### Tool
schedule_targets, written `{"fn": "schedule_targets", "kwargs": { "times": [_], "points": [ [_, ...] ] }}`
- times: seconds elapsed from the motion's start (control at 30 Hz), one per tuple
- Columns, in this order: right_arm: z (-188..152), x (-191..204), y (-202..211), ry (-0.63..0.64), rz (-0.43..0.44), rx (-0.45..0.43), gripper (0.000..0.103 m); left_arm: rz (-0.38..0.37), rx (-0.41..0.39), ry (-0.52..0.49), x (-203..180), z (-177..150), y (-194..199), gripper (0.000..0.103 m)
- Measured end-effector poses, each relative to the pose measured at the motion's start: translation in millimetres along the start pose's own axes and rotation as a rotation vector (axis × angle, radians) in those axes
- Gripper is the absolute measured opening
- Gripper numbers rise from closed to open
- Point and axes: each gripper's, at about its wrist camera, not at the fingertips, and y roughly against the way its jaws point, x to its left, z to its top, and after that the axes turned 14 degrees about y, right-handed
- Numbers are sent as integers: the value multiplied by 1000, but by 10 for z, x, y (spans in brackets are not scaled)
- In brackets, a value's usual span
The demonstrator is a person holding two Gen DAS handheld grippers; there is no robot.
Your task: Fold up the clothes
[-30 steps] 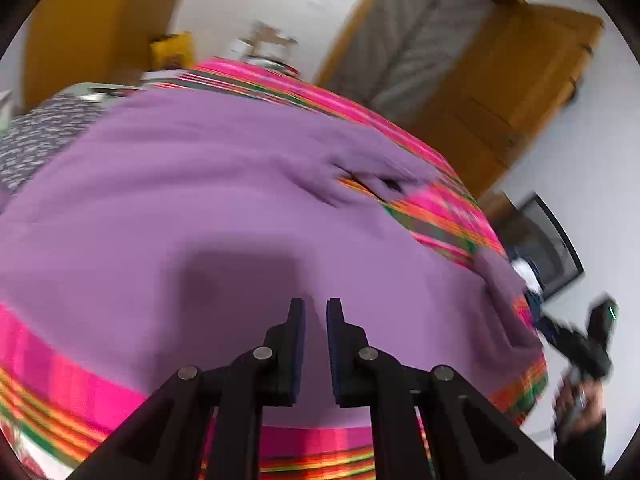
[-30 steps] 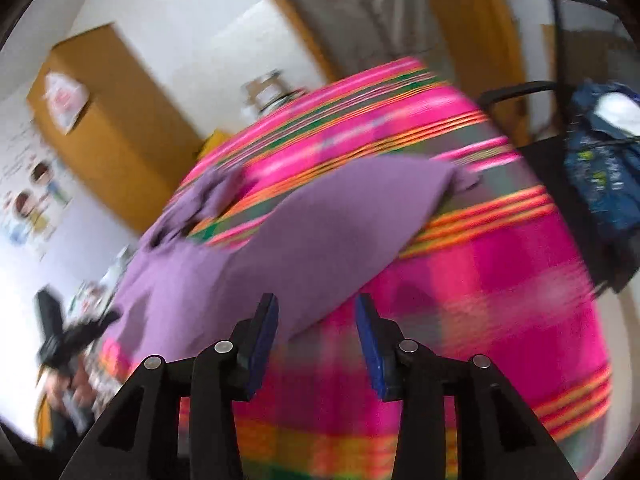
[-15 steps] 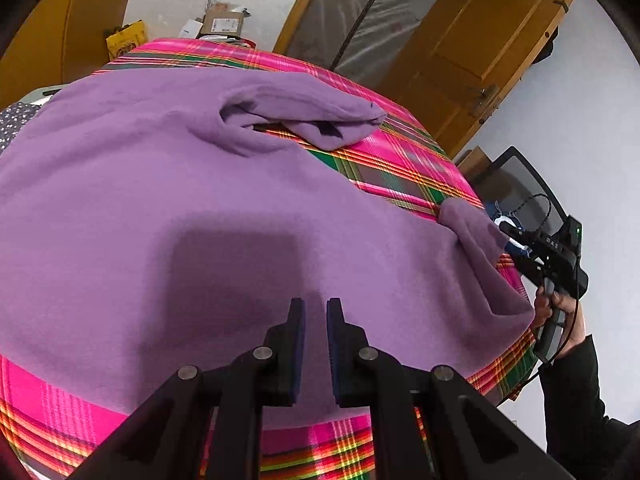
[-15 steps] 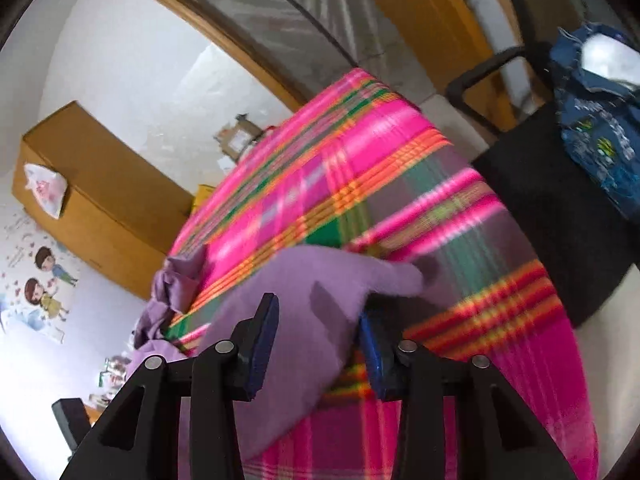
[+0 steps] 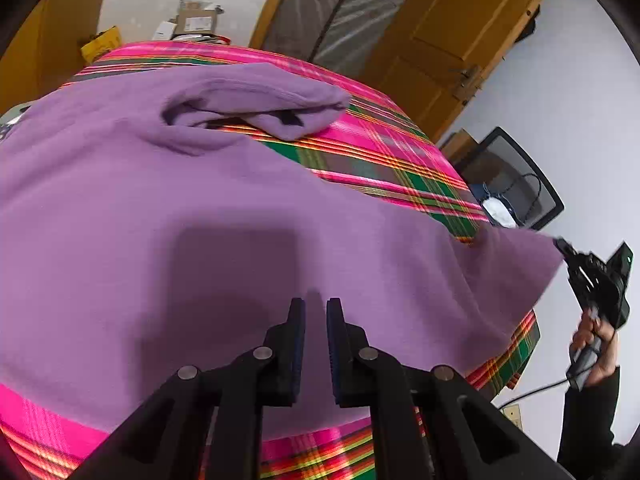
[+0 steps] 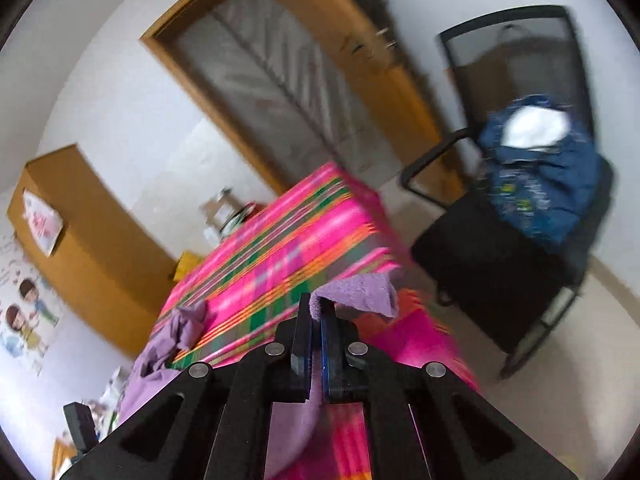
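Right claw [image 6: 316, 312] clamped on purple garment's [image 5: 200, 220] lifted corner.

Even daylight, no glare; a soft shadow falls on the purple garment [image 5: 200, 208]. Right-wrist view is motion-blurred; fisheye edges bend.

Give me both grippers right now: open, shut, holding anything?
Left gripper: jaws narrowly apart above the purple garment, nothing between them.
Right gripper: shut on a corner of the purple garment, lifted off the plaid tablecloth.
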Motion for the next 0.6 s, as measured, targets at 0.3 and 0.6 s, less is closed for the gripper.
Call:
{"fn": "schedule_targets", "kwargs": {
  "times": [0.3, 0.6],
  "points": [
    [-619, -672, 177, -191, -172, 208, 25, -23, 40, -55, -217, -55, -115, 10],
    [-418, -902, 164, -121, -177, 146, 43, -17, 50, -67, -297, -86, -163, 10]
  ]
}}
